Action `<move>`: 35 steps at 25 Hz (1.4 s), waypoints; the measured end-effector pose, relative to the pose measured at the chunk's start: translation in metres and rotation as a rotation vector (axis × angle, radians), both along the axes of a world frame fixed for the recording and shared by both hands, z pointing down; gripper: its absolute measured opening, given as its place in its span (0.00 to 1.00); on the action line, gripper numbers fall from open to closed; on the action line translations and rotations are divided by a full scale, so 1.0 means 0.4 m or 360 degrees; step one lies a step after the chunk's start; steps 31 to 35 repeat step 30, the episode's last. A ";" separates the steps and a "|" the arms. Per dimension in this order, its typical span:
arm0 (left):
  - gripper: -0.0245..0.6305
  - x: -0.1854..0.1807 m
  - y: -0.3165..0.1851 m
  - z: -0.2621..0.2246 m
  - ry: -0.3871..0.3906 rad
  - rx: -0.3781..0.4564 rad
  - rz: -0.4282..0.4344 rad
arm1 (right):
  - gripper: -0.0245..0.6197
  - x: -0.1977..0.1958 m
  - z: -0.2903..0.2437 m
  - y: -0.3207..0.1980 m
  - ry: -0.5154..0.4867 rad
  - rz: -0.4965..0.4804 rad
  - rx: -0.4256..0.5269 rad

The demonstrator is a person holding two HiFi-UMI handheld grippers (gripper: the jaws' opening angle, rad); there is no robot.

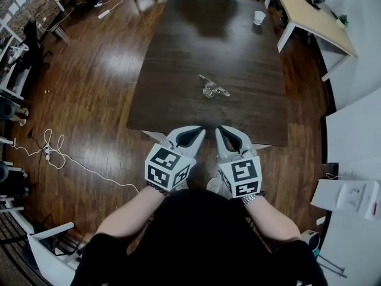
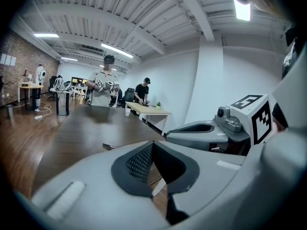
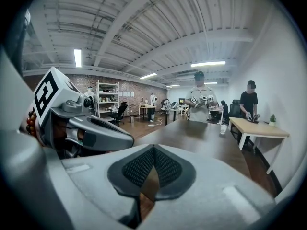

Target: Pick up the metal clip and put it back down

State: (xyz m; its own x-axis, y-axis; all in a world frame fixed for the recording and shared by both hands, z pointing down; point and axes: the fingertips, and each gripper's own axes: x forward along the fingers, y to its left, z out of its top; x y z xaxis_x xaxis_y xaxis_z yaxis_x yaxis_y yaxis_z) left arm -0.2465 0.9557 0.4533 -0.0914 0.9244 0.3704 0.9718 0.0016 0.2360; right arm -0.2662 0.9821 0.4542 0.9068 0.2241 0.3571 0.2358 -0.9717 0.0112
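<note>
The head view looks steeply down from above the person, close over the left gripper (image 1: 199, 131) and the right gripper (image 1: 220, 130), with the whole dark table (image 1: 238, 46) stretching away toward its top edge. The left gripper view sits low behind its own jaws and faces almost level along the table top toward the room's far end, with the right gripper close at its right. The right gripper view faces the same way, with the left gripper close at its left. All three share the table top, the paper cup (image 1: 259, 17) and the light desk (image 1: 312, 14).
</note>
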 end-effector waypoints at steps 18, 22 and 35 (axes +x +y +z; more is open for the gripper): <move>0.06 0.017 0.001 -0.008 0.0000 0.0004 -0.0024 | 0.03 0.014 -0.013 0.003 0.0030 0.0001 -0.0014; 0.06 0.022 0.003 -0.009 0.0000 0.0006 -0.0019 | 0.03 0.017 -0.013 0.005 0.0027 0.0007 -0.0012; 0.06 0.018 -0.006 -0.008 -0.0001 0.0006 -0.0010 | 0.03 0.017 -0.013 -0.005 0.0026 0.0009 -0.0015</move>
